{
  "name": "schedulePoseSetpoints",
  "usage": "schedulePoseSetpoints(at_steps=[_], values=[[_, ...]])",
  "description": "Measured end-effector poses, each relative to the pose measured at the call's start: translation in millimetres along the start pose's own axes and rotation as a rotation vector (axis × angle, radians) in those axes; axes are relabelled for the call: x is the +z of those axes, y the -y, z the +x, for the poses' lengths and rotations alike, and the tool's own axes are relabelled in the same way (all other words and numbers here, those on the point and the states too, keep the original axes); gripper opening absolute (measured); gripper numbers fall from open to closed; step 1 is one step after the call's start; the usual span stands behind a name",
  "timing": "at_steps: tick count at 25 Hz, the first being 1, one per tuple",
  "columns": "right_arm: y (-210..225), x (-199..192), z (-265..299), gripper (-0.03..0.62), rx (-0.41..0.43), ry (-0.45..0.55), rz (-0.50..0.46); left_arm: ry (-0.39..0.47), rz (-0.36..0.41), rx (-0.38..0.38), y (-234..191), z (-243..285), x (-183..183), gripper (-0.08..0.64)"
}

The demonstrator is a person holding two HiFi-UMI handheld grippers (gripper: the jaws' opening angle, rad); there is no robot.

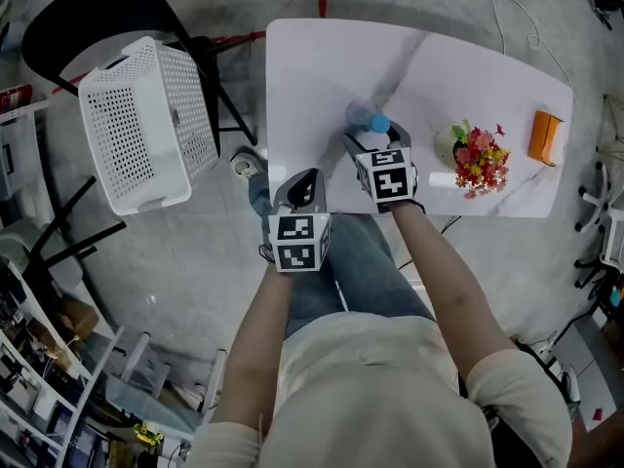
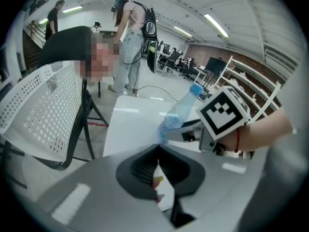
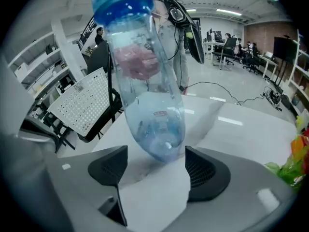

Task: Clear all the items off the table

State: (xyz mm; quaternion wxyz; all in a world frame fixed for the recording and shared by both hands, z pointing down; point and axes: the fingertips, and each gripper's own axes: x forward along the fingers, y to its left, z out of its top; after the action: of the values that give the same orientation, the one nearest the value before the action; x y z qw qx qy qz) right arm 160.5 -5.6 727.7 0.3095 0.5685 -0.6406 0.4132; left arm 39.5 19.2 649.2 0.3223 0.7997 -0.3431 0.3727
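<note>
While the left tongs (image 2: 157, 164) hung closed on nothing evident at the near edge of the surface (image 1: 312, 76), the bottle (image 3: 145, 81) leaned ungripped between the right tongs (image 3: 157, 170), parted wide, cap tipped back toward that hand.

Bright, even light falls from long ceiling strips (image 2: 215, 24) and lays pale streaks of glare on the white surface (image 3: 241, 129). Shadows are soft. The left and right gripper views bend strongly and darken at their rounded edges. The near bottle (image 3: 145, 81) looks slightly blurred.
</note>
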Motion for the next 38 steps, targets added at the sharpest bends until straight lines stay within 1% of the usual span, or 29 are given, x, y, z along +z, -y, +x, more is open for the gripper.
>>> schedulePoseSetpoints(at_steps=[5,10,17,20,22,30,38], values=[[2.7,3.5,14.7,0.376,-0.012,0.027,-0.003,-0.013,-0.007,0.004,-3.8,6.1,-13.9,0.009],[8.4,9.6,23.3,0.379,-0.046,0.047,-0.011,-0.020,-0.024,0.010,-7.6,6.7,-21.8,0.009],[7.9,16.6,29.8,0.377,-0.056,0.042,-0.029,-0.025,-0.036,0.010,-10.7,5.4,-26.2,0.009],[9.2,15.8,31.5,0.370,-0.063,0.040,-0.034,-0.027,-0.037,0.010,-12.4,6.4,-26.3,0.009],[11.4,16.0,30.4,0.337,-0.074,0.043,-0.041,-0.027,-0.034,0.009,-12.8,6.8,-26.2,0.009],[14.7,12.8,24.5,0.328,-0.101,0.047,-0.064,-0.021,-0.028,0.008,-16.0,1.5,-24.8,0.009],[2.8,27.8,-3.0,0.325,-0.105,0.077,-0.078,0.014,-0.026,0.007,-16.2,-16.8,-8.0,0.009]])
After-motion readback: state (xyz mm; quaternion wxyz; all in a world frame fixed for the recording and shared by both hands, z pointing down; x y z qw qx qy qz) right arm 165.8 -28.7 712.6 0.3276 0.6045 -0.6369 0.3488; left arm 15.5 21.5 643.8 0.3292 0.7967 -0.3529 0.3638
